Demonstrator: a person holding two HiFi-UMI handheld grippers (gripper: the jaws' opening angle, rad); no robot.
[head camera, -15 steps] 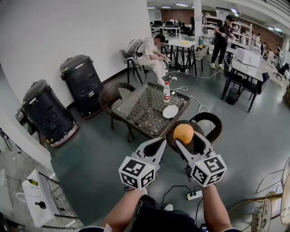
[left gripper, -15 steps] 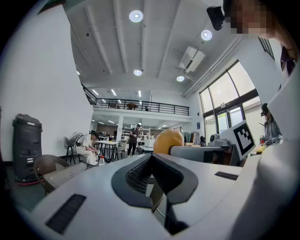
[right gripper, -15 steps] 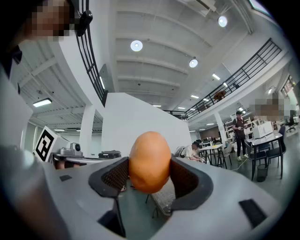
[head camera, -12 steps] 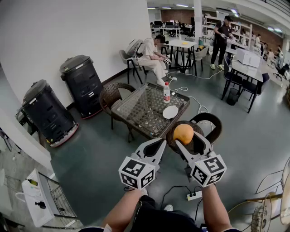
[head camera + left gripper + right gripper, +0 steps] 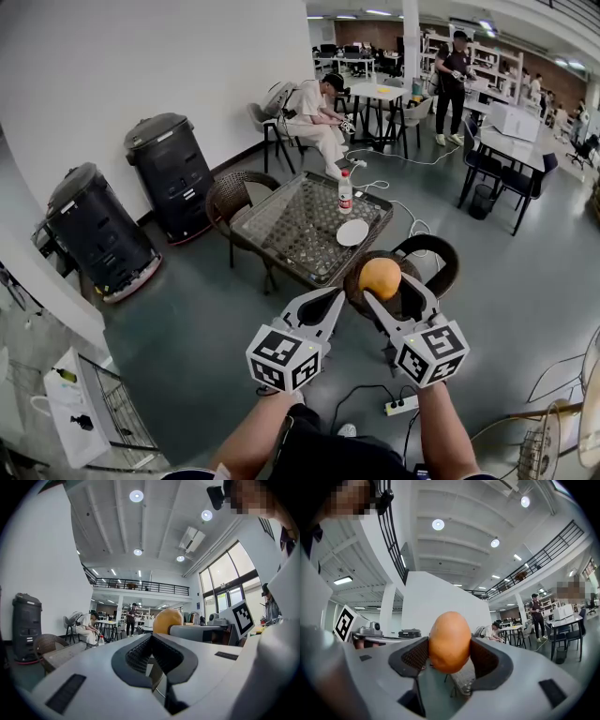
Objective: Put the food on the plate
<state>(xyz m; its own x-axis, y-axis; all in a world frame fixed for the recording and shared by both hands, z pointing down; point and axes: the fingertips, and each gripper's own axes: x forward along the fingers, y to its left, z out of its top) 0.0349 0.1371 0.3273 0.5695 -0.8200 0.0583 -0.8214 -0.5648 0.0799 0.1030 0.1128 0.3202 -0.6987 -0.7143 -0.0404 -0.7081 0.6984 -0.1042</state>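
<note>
My right gripper [image 5: 382, 289] is shut on a round orange-coloured piece of food [image 5: 380, 277], held in the air in front of me above the floor. In the right gripper view the food [image 5: 449, 641] sits pressed between both dark pads [image 5: 414, 656]. My left gripper [image 5: 324, 305] hangs just to its left, shut and with nothing in it; its pads [image 5: 140, 653] meet in the left gripper view, where the food [image 5: 167, 619] shows beyond. A white plate [image 5: 352, 231] lies on the glass-topped table [image 5: 291, 230] farther ahead.
A bottle with a red label [image 5: 345, 191] stands on the table near the plate. Wicker chairs [image 5: 230, 199] [image 5: 441, 255] flank the table. Two black bins [image 5: 173, 169] stand by the wall. A power strip [image 5: 403, 404] and cables lie on the floor. People sit and stand at the back.
Both grippers and the food have stayed nearly still. The standing person at the back has stepped a little to the left.
</note>
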